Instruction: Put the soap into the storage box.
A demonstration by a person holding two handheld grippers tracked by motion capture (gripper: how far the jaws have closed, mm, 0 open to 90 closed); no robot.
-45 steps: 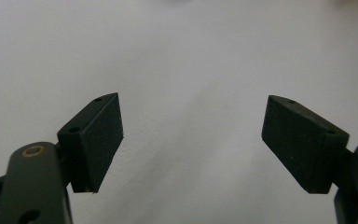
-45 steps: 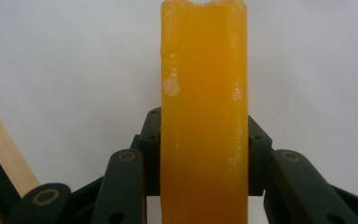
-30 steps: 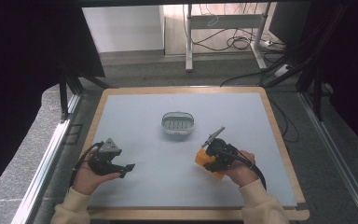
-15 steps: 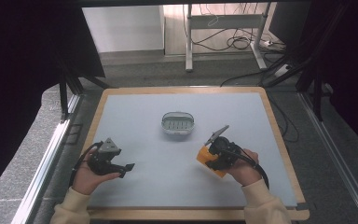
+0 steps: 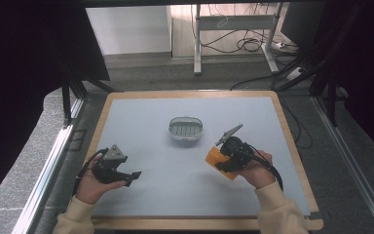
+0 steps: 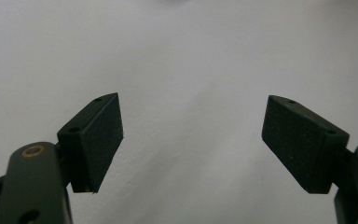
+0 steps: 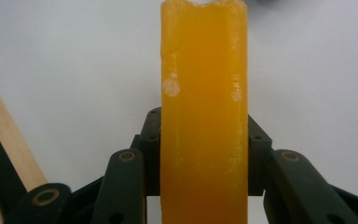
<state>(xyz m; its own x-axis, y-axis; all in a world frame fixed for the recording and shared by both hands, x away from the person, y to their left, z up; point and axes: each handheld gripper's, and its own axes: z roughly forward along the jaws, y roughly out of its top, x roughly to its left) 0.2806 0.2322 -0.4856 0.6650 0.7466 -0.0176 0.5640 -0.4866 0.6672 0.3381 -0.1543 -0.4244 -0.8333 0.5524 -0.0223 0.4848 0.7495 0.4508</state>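
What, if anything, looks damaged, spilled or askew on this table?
Little stands out. The orange block clamped in the right gripper has a ragged, chipped far end and pale scuffs on its face. The small dish sits upright near the table's middle. The left gripper is open, holding nothing. No spills.

Cables (image 5: 233, 45) sprawl on the floor at twelve o'clock beyond the table (image 5: 126, 146), around white desk legs (image 5: 197, 48).
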